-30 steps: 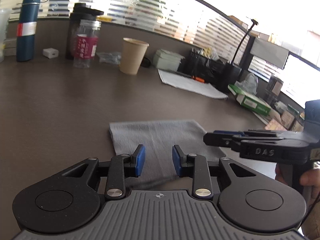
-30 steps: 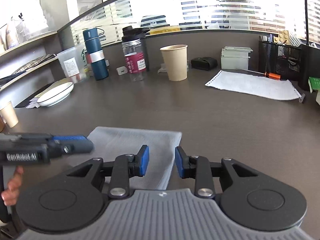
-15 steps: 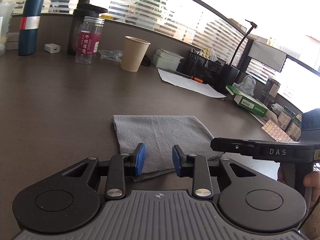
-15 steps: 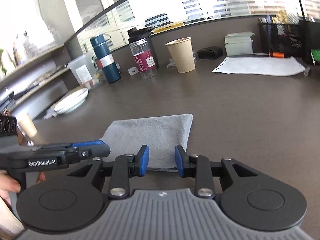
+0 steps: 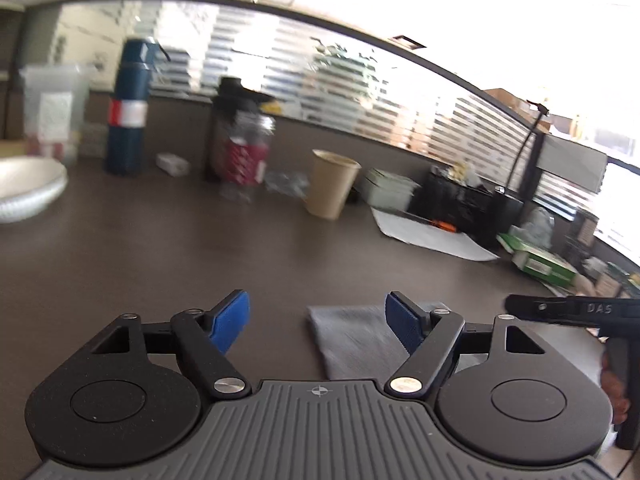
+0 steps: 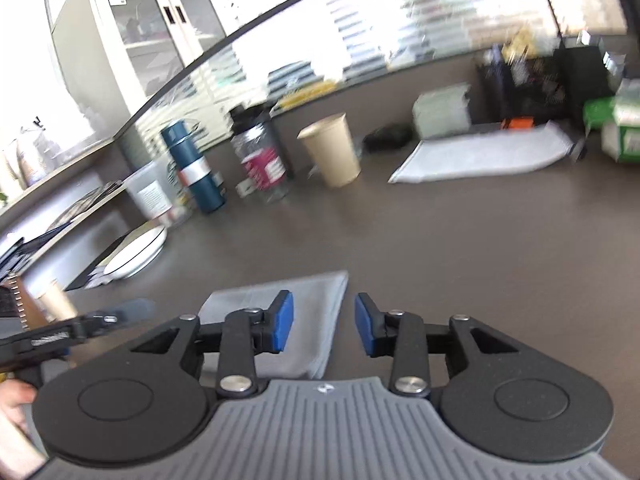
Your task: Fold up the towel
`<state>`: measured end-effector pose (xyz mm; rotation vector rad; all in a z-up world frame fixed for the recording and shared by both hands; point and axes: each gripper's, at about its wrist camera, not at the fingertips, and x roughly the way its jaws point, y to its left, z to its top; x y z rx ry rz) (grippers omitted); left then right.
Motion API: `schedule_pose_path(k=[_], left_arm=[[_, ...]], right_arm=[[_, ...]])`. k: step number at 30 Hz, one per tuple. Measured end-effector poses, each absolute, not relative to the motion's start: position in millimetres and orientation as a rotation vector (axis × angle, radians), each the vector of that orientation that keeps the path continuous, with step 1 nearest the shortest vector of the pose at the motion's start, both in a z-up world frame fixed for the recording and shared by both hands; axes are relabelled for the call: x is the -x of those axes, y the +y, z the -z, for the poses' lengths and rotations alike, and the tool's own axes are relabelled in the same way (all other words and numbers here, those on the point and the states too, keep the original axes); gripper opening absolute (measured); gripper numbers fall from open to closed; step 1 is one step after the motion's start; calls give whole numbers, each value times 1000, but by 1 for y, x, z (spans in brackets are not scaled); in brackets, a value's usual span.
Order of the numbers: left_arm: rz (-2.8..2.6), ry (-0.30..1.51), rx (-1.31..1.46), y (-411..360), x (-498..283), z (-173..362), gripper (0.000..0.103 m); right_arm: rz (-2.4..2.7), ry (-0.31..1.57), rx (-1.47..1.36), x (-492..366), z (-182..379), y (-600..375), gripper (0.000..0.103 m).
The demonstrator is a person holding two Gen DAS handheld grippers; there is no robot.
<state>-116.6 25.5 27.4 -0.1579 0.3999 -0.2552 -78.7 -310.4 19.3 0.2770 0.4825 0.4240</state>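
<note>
Both grippers have lifted back from the folded grey cloth towel (image 5: 352,336), which lies flat on the dark brown desk (image 5: 200,256). Left gripper (image 5: 318,322): jaws just swung wide, nothing between them (towel below its right pad). Right gripper (image 6: 324,324): jaws just parted a little, empty, above the towel's right edge (image 6: 320,312).

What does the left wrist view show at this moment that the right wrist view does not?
Only the left wrist view: the left gripper head-on, wide open, jaws just opened and holding nothing.

Only the right wrist view: the glass-door cabinet, and the right gripper head-on, jaws just opening, nothing between them.

Both: the folded grey towel lying released on the desk, paper cup, blue flask.
</note>
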Motion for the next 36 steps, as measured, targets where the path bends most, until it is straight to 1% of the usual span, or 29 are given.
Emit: schedule_pose_path(k=[2,3,4,5,7,8,10,12,14,19,25,36], left_arm=[[192,373,140,28,116,-34,85],[170,369,141,30,115,-37,86],[148,364,142,31,113,-39,88],[133,360,144,32,112,-41,90],[93,357,151,35,107,-44,99],[69,355,154,36,104,-46,103],[21,351,136,36,97,-47,103],[-16,359,105,34,88,-46,103],[-44,400,63,31,74,-42,103],[-112,495,11,28,47,-29,103],[-104,550,-7,27,20,-16,103],[-93,682,34,25,-11,1,103]], right_arm=[[-341,447,-206,77,-27,-306,47],[-309,434,-178,77,-29,-304,52],[-262,414,-137,76,-30,-300,59],[-203,388,-87,76,-32,-295,63],[-134,349,-22,76,-33,-288,81],[-102,329,12,76,-32,-284,85],[-73,315,51,74,-30,-281,96],[-49,311,89,71,-25,-277,101],[-43,319,96,66,-22,-280,103],[-24,394,74,46,-11,-289,103],[-48,493,-12,25,-7,-297,103],[19,616,-21,-9,0,-298,103]])
